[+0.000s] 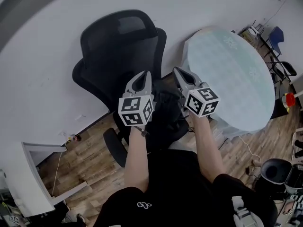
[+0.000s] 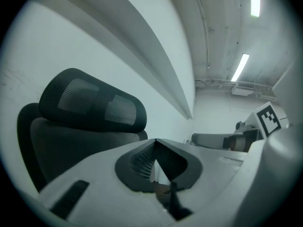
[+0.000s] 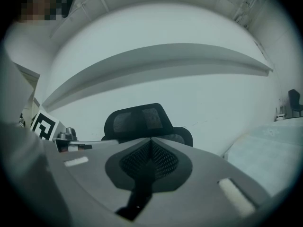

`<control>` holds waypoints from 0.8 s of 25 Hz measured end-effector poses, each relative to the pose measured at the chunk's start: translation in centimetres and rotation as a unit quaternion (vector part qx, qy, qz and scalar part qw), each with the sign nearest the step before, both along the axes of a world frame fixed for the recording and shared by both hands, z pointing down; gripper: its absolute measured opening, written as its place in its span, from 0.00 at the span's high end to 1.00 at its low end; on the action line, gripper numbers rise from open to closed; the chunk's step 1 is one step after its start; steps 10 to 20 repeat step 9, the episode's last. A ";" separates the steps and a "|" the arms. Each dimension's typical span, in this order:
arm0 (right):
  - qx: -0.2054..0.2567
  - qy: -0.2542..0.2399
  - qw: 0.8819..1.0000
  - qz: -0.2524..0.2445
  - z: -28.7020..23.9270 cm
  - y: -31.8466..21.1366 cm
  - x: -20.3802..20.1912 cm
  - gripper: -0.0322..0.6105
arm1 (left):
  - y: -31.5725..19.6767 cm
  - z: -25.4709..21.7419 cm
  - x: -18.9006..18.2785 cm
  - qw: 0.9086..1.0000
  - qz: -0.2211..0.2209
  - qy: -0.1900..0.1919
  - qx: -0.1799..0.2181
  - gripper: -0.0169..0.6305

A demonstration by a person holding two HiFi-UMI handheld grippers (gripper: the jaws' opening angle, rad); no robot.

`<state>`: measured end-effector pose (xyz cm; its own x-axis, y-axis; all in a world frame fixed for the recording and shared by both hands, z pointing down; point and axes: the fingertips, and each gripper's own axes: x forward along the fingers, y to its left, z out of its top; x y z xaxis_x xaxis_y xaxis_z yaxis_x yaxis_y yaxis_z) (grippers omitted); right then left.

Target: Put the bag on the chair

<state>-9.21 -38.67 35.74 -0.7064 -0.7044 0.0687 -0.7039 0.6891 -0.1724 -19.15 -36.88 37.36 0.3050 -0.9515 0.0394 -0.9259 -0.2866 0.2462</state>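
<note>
Your left gripper (image 1: 145,74) and right gripper (image 1: 177,71), both jaws closed, flank the black bag (image 1: 165,110) over the chair (image 1: 118,41) seat; if poorly centred, it could slide off the front

Bare forearms (image 1: 137,160) parallel, left tongs (image 1: 143,75) closed, right tongs (image 1: 180,73) closed

A wooden floor (image 1: 87,148) carries a black office chair (image 1: 118,46), which stands at the floor's far edge against a white wall. Just right of it stands a round table (image 1: 227,65) under a pale patterned cloth. A black bag (image 1: 166,109) shows at the chair's seat, dark on dark, so contact is unclear. A black bin (image 1: 274,171) stands at the floor's right edge and a white cabinet (image 1: 28,178) at its left.
</note>
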 end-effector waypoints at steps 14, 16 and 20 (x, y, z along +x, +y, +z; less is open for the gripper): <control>-0.002 -0.008 1.000 -0.027 1.0 0.1 -3.0 0.94 | 0.6 1.3 -2.7 1.000 -0.014 -0.021 -0.014 0.98; -0.002 -0.008 1.000 -0.027 1.0 0.1 -3.0 0.94 | 0.6 1.3 -2.7 1.000 -0.014 -0.021 -0.014 0.98; -0.002 -0.008 1.000 -0.027 1.0 0.1 -3.0 0.94 | 0.6 1.3 -2.7 1.000 -0.014 -0.021 -0.014 0.98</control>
